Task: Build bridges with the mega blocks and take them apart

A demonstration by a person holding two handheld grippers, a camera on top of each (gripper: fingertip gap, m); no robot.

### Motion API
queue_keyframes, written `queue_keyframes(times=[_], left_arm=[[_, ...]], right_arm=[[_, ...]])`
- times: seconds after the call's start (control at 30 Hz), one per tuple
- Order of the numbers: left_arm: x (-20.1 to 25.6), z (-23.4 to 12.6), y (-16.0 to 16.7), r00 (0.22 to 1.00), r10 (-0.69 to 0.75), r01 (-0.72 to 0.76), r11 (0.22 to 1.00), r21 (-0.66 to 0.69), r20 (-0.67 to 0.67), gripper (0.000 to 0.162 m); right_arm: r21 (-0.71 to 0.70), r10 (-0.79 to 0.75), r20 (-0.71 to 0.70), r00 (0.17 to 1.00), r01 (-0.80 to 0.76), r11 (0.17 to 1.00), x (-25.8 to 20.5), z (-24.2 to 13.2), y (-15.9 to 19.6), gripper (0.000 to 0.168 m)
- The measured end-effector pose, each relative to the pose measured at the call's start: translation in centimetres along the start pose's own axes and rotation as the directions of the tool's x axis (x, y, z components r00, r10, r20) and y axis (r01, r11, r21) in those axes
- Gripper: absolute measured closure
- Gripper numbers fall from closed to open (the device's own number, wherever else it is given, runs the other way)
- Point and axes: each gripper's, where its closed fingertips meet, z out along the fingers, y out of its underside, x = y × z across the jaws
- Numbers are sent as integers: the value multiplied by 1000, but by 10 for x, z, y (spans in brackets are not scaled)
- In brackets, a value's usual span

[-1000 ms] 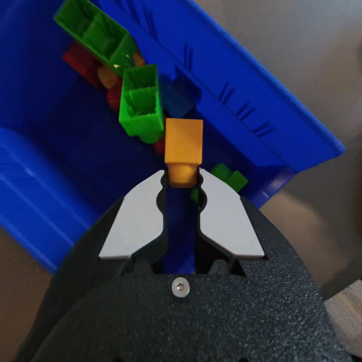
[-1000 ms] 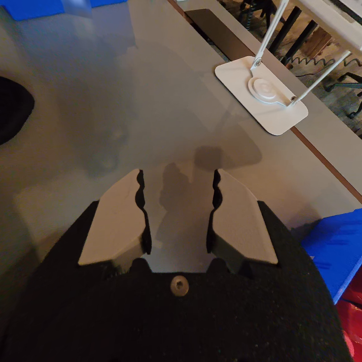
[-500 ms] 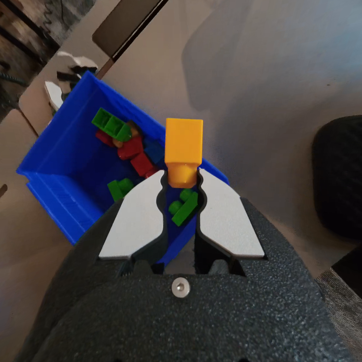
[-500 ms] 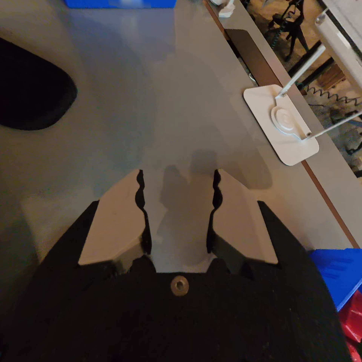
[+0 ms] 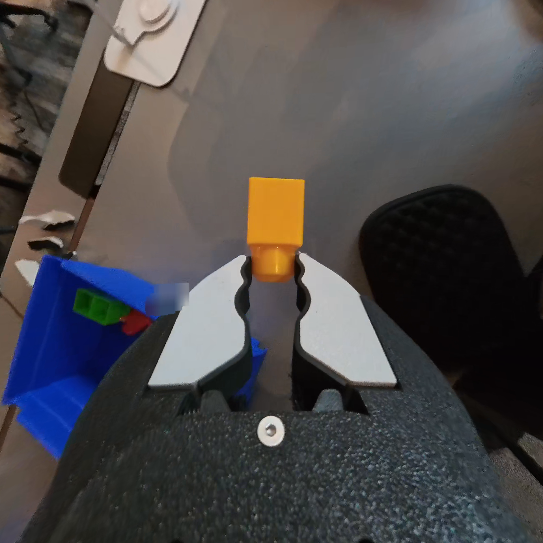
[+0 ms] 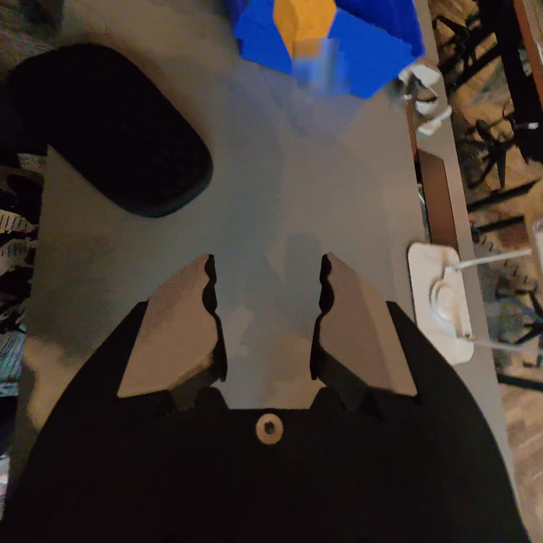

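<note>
My left gripper (image 5: 273, 260) is shut on the stud of an orange block (image 5: 275, 214) and holds it above the grey table, base pointing away from me. The blue bin (image 5: 53, 346) lies at the lower left of the left wrist view, with a green block (image 5: 98, 305) and a red block (image 5: 135, 321) showing inside. My right gripper (image 6: 268, 258) is open and empty over the bare table. At the top of the right wrist view the blue bin (image 6: 373, 55) shows with the orange block (image 6: 304, 20) in front of it.
A black oval pad (image 5: 440, 279) lies on the table at the right, also in the right wrist view (image 6: 117, 132). A white lamp base (image 5: 150, 44) stands at the table's far edge, and in the right wrist view (image 6: 437, 302) at the right edge. Chair legs lie beyond. Left tips to right tips: about 20 cm.
My left gripper has lifted the orange block out of the blue bin and swung right over the table. My right gripper has turned toward the bin, staying open.
</note>
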Motion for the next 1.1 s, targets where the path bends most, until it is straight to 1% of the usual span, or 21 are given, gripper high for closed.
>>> queue_keyframes(times=[0.13,0.2,0.27,0.47,0.53,0.6,0.7,0.77,0.83,0.87,0.9,0.97,1.0,1.03,1.07,1.1], left_arm=[[27,14,-20,996,71,-72,997,-15,-57,134],[38,21,-29,992,94,-96,995,-17,-85,134],[49,27,-36,987,122,-125,992,-15,-109,134],[71,40,-45,969,195,-202,979,-28,-153,134],[72,40,-48,968,198,-203,979,-16,-155,134],[72,40,-49,971,185,-186,983,6,-154,134],[63,37,-59,983,152,-142,985,103,-103,132],[52,30,-70,994,100,-91,971,223,-33,123],[39,15,-84,999,14,-26,916,400,33,116],[35,6,-91,999,-43,21,868,496,34,113],[33,-5,-97,995,-100,75,800,595,10,111],[37,-24,-108,980,-171,190,628,754,-105,106],[40,-31,-111,967,-190,247,544,802,-169,104],[43,-34,-113,954,-203,292,477,829,-219,101],[46,-34,-115,944,-209,322,435,841,-254,100],[48,-31,-115,937,-214,342,416,843,-274,98]], right_arm=[[33,-152,39,988,150,988,-3,20,-39,98],[68,-231,27,973,228,971,-3,34,-58,99],[78,-291,28,956,288,954,-4,50,-68,101],[27,-262,124,957,261,965,-12,88,-66,110],[26,-278,121,953,277,961,-11,93,-63,131],[40,-261,121,958,258,965,-10,94,-61,132],[102,-212,95,973,203,974,-1,90,-64,132],[190,-148,80,986,131,973,8,82,-69,133],[304,-53,79,995,27,952,20,71,-76,133],[366,2,97,995,-38,930,26,64,-80,133],[424,52,121,991,-100,900,31,57,-83,133],[518,127,216,968,-224,826,36,46,-89,132],[551,159,270,950,-288,784,37,41,-92,132],[574,179,320,931,-340,745,37,37,-95,132],[594,189,358,914,-379,710,37,34,-97,132],[612,192,390,900,-410,676,36,31,-100,132]])
